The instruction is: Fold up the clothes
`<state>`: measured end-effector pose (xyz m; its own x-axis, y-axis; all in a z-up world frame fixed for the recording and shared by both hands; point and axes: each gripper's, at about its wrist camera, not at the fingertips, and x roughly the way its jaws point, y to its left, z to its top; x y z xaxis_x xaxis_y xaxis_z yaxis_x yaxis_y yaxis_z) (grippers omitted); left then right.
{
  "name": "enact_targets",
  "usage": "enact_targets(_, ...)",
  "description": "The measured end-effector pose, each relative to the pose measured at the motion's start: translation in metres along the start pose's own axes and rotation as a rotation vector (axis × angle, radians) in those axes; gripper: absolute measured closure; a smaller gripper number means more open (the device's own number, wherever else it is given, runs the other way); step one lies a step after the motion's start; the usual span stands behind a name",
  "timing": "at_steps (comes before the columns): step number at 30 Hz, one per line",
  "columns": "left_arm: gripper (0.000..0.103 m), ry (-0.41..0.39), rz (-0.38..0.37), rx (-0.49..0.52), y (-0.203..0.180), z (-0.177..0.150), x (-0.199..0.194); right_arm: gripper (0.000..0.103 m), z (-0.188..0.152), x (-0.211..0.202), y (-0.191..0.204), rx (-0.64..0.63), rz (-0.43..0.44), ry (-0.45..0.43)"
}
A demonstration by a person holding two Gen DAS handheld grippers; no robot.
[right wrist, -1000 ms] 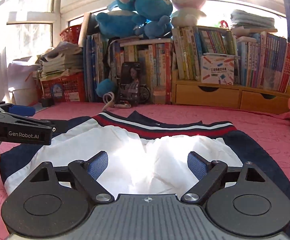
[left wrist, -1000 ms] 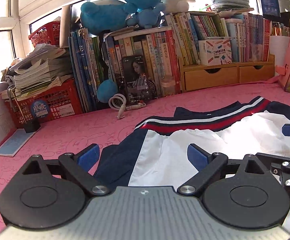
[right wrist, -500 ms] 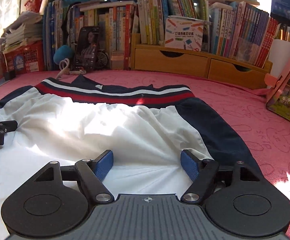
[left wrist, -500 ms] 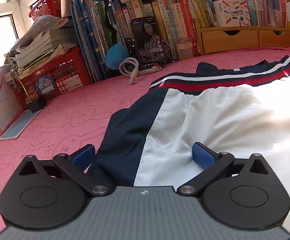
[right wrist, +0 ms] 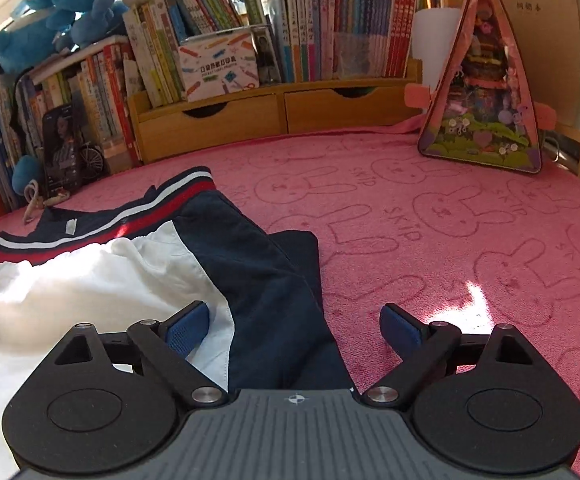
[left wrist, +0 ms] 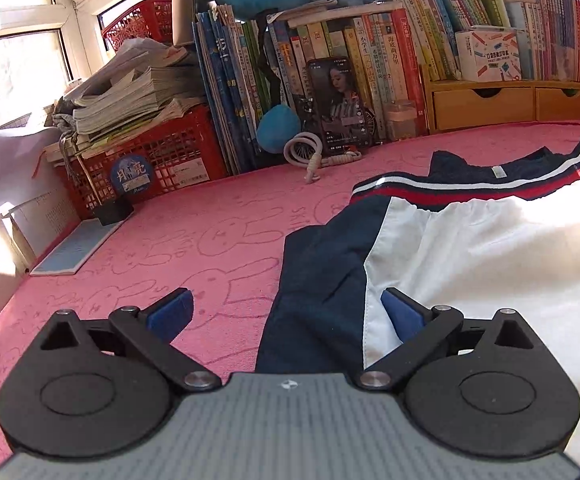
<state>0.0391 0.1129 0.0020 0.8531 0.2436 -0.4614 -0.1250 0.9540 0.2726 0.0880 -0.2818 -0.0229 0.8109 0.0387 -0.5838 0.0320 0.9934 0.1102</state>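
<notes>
While one garment [left wrist: 469, 248] lies spread on the pink rabbit-print tabletop [left wrist: 194, 240], two grippers flank it, one at each navy side panel. Behind it stand a long row of books [left wrist: 329, 76], a red crate [left wrist: 158, 156] heaped with papers, two wooden drawers [right wrist: 274, 116], a phone [left wrist: 339, 104] propped upright and a triangular toy house [right wrist: 485, 92]; nothing lies on the cloth. It is white in the middle, navy at both sides, with a red, white and navy striped band at the far edge. Released, the left gripper [left wrist: 286, 312] straddles the left navy edge. Over the right edge, the right gripper [right wrist: 293, 324] is opening, its pads clear of the fabric.
</notes>
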Motion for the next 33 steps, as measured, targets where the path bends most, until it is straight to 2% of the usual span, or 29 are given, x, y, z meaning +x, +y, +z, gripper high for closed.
enact_targets(2,0.002,-0.051,-0.019,0.054,-0.008,0.013,-0.009,0.012,0.009,-0.012,0.005,-0.009,0.033,-0.047)
enact_targets(4,0.002,-0.071,-0.037,0.087,-0.020,0.027,-0.009,0.012,0.022,-0.021,0.017,-0.011,0.108,-0.080)
enact_targets(7,0.002,-0.090,-0.113,0.102,-0.043,0.046,0.000,0.011,0.039,-0.021,0.056,-0.086,0.223,-0.108)
enact_targets(9,0.002,-0.085,-0.140,0.136,-0.064,0.056,0.015,0.011,0.043,-0.011,0.083,-0.156,0.229,-0.113)
enact_targets(13,0.002,-0.037,-0.099,0.228,-0.086,0.062,0.048,0.011,0.038,0.020,0.122,-0.283,0.179,-0.078)
enact_targets(17,0.002,0.053,-0.046,0.242,-0.080,0.056,0.080,0.011,0.032,0.039,0.116,-0.242,0.223,-0.026)
enact_targets(22,0.000,0.118,-0.085,0.119,-0.050,0.041,0.098,0.009,0.028,0.061,0.077,-0.088,0.187,0.014)
enact_targets(25,0.000,0.126,-0.098,0.073,-0.039,0.037,0.100,0.009,0.026,0.065,0.063,-0.034,0.117,0.009)
enact_targets(29,0.000,0.114,-0.092,0.059,-0.037,0.031,0.101,0.009,0.024,0.068,0.067,-0.053,0.054,0.010)
enact_targets(33,0.000,0.119,-0.100,-0.035,-0.025,0.029,0.104,0.000,0.024,0.072,0.074,-0.056,-0.037,0.009)
